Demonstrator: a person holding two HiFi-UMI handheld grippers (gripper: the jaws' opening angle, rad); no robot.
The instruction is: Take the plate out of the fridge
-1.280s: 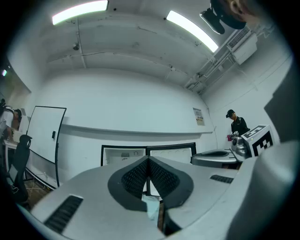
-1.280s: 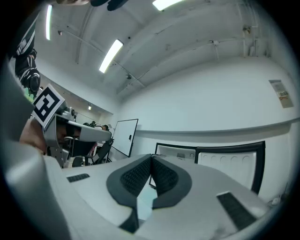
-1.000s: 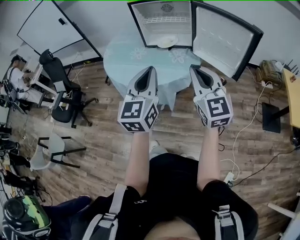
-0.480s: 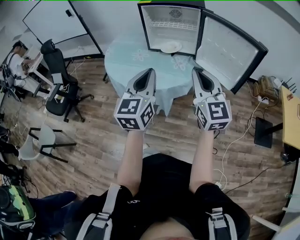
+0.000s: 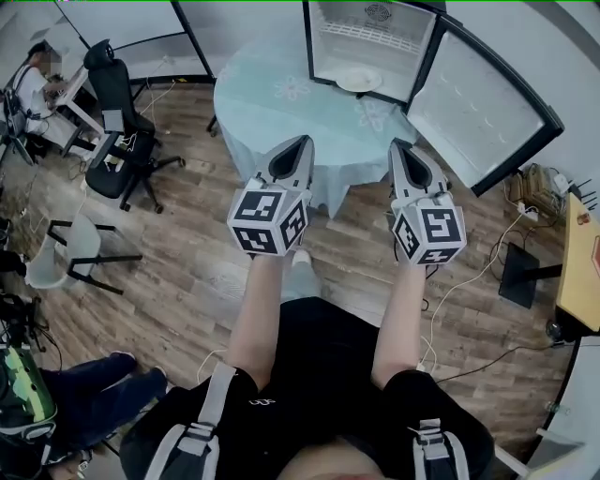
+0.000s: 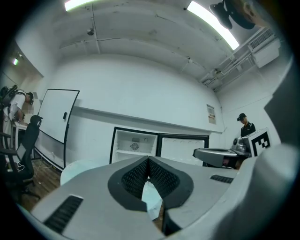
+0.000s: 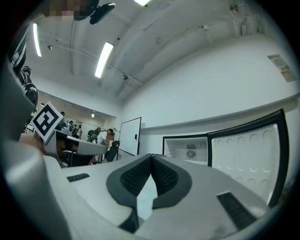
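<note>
A small fridge (image 5: 367,42) stands open on a round table with a pale blue cloth (image 5: 281,98), its door (image 5: 483,108) swung out to the right. A white plate (image 5: 359,80) lies on the fridge floor. My left gripper (image 5: 298,141) and right gripper (image 5: 397,143) are held side by side in front of the table's near edge, both pointing at the fridge, both shut and empty. In the left gripper view the jaws (image 6: 148,158) meet with the fridge (image 6: 136,146) behind them. The right gripper view shows shut jaws (image 7: 151,156) and the fridge (image 7: 187,149) beyond.
Office chairs (image 5: 117,131) and a desk stand at the left on the wooden floor. A whiteboard (image 5: 131,23) leans at the back wall. Cables and a power strip (image 5: 511,225) lie on the floor at the right. A person (image 6: 244,125) stands at the far right in the left gripper view.
The view has shifted: fridge and table now sit further right and nearer the top edge. Both grippers have held their pose and stayed shut.
</note>
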